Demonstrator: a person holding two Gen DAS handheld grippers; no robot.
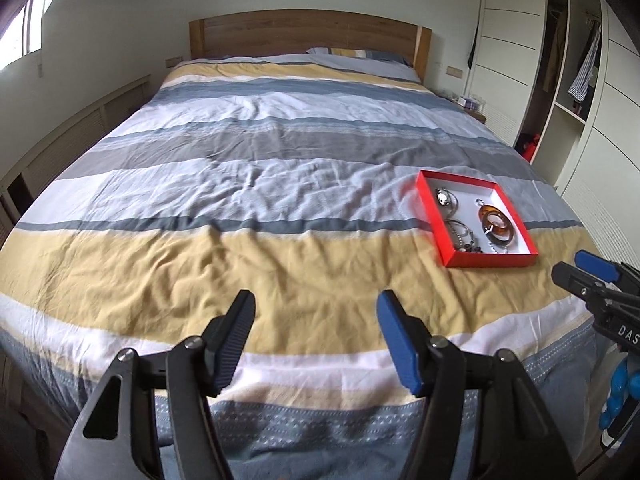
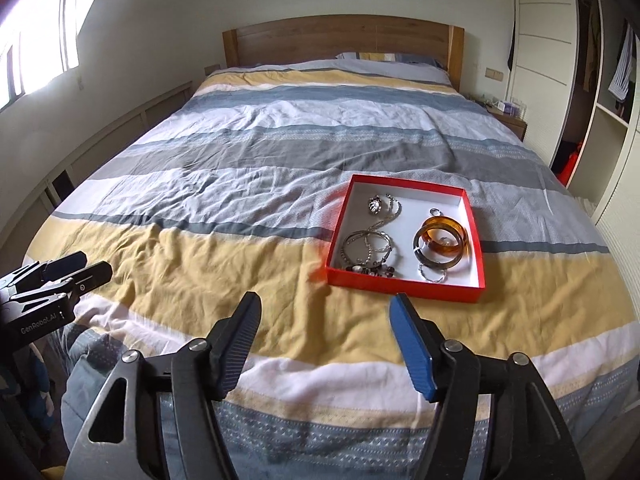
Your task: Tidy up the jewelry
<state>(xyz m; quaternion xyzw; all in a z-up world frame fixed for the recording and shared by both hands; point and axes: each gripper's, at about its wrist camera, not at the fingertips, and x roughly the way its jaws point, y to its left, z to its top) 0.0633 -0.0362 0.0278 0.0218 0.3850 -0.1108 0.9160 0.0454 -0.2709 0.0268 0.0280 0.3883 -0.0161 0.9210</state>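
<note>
Striped duvet (image 2: 248, 184) covers bed, wooden headboard (image 2: 340, 40) behind, wardrobe (image 2: 540, 60) at right. Red tray (image 2: 404, 282) with bangles (image 2: 440, 244) and chains (image 2: 368, 248) lies on duvet. Left gripper (image 1: 316, 316) and right gripper (image 2: 326, 320) hover low over near edge, jaws spread, empty

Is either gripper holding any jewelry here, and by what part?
Nothing is held. The left gripper and right gripper are both open above the bed; the jewelry lies in the red box.
</note>
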